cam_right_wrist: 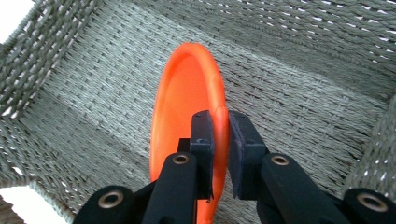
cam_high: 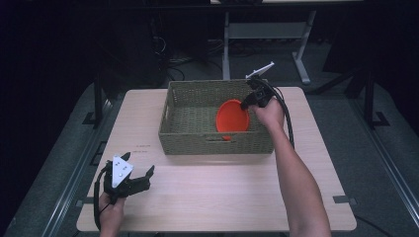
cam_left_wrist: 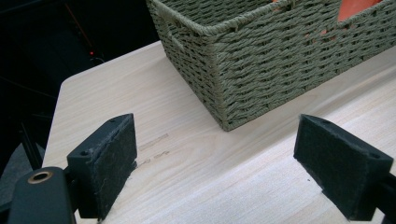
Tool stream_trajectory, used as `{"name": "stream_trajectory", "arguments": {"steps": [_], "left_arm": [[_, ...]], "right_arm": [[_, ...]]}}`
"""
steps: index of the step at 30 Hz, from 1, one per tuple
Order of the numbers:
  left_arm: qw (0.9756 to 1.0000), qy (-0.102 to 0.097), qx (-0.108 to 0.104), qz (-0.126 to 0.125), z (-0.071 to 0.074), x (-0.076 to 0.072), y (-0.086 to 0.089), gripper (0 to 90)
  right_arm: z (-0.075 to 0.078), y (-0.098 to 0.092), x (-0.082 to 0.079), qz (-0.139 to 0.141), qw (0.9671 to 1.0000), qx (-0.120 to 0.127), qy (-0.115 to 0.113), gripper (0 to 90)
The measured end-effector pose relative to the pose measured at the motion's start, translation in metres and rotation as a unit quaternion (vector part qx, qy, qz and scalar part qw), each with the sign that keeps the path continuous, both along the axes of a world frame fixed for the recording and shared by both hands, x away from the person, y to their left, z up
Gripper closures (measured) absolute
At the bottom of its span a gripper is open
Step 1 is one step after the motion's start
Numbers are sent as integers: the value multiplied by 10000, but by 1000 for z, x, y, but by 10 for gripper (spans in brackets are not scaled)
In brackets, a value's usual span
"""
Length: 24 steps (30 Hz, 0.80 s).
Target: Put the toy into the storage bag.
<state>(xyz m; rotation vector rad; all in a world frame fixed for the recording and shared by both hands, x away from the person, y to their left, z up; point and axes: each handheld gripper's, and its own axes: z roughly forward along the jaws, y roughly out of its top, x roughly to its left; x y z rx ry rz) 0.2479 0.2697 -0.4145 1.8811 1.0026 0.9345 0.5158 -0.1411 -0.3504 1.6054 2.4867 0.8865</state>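
Dark room, grey floor [cam_high: 375,163]. Light wood table [cam_high: 197,197]. White-legged desk frame [cam_high: 267,34] behind, cables [cam_high: 173,64] on floor.

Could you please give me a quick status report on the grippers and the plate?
Right gripper shut on plate rim, plate on edge inside basket. Left gripper open, idle over table. Nothing in the way.

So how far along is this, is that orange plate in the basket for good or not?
Not settled. The right claw is shut on the rim of the orange plate, holding it on edge inside the woven basket; whether its lower edge touches the bottom is unclear. Whether it is going in or coming out, the pictures do not tell. The left claw rests open on the table, holding nothing.
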Motion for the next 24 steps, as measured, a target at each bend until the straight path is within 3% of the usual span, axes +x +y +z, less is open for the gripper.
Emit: {"name": "stream_trajectory", "arguments": {"steps": [24], "left_arm": [[10000, -5, 4, 6, 0, 0, 0, 127]], "right_arm": [[-4, -9, 1, -51, 9999, -109, 98, 753]]}}
